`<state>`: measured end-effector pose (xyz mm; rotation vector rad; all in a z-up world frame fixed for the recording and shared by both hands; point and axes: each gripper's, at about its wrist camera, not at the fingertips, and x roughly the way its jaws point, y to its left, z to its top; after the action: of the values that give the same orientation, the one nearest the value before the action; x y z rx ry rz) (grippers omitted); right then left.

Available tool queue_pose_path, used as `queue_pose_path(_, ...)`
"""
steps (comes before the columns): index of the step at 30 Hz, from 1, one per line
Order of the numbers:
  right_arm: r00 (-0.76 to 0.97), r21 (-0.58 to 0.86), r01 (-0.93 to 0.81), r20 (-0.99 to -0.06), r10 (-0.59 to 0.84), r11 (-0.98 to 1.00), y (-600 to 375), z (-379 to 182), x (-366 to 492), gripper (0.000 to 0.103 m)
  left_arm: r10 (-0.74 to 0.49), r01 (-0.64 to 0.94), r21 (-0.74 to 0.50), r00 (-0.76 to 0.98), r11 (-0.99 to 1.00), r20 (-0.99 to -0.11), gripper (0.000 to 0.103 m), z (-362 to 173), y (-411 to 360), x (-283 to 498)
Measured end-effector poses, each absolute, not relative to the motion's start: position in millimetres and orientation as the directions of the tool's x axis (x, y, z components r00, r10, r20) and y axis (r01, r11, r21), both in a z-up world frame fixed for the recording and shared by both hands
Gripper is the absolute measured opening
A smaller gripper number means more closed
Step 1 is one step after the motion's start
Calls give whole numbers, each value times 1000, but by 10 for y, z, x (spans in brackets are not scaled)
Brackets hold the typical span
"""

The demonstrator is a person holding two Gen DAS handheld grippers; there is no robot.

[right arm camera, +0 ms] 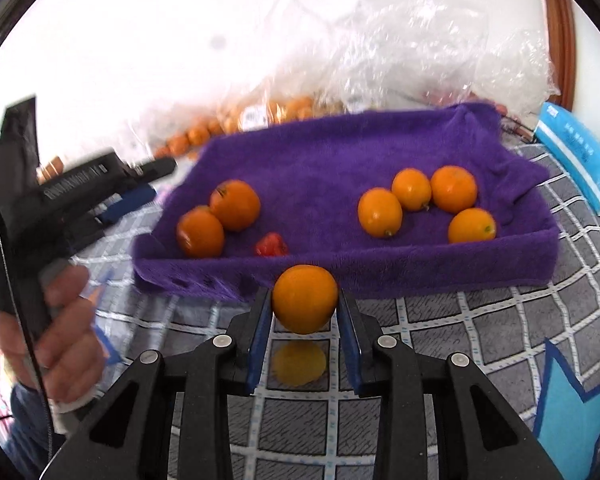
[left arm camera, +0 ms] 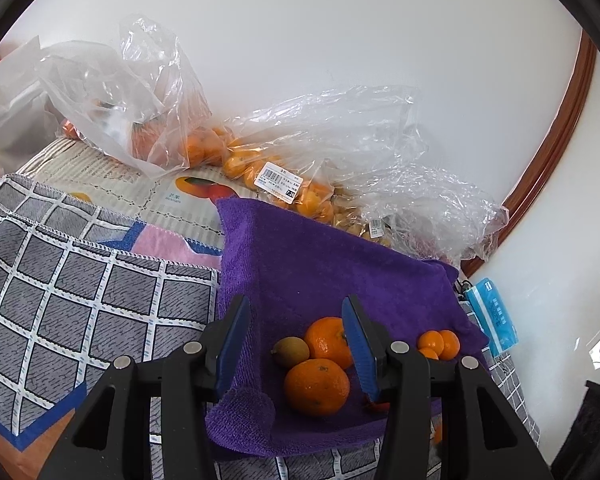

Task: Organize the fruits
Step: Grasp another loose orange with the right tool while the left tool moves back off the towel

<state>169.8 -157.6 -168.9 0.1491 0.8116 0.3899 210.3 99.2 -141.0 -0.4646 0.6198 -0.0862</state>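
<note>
Here the right gripper (right arm camera: 305, 312) holds a small orange (right arm camera: 305, 298), its blue pads pressed on both sides, lifted clear of the checked cloth (right arm camera: 480, 332) with its shadow directly beneath. It sits just short of the near edge of the purple towel (right arm camera: 340, 152), probably on its way to join the fruit sorted there: four small ones (right arm camera: 424, 200) grouped at the right, two bigger oranges (right arm camera: 220, 216) at the left with a red fruit (right arm camera: 271, 245) beside them. The left gripper (left arm camera: 296, 344) hangs part-open and empty over that left pile, apparently waiting; the oranges lie under its jaws, untouched. Bags (left arm camera: 300, 160) of unsorted fruit line the wall behind.
</note>
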Motion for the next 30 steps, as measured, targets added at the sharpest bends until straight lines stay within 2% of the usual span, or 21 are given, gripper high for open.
queue_pose_path(11,724,218,-171,-634,273,961,-2168,-1400,1384,33,-169,-37,-355,830,934,-531,45,-1166,801,1978)
queue_pose_path(18,751,174,-123,-628,206,977,-2437,-1406,1278,33,-209,57,-278,806,959,-554,46,-1098,450,1517)
queue_pose_path(22,755,206,-130,-613,231,970,-2539,-1425,1189,33,-229,91,-251,762,964,-605,46,-1219,336,1285)
queue_pose_path(30,755,268,-148,-591,284,952,-2703,-1475,971,33,-184,58,-194,651,979,-736,46,-1687,268,1059)
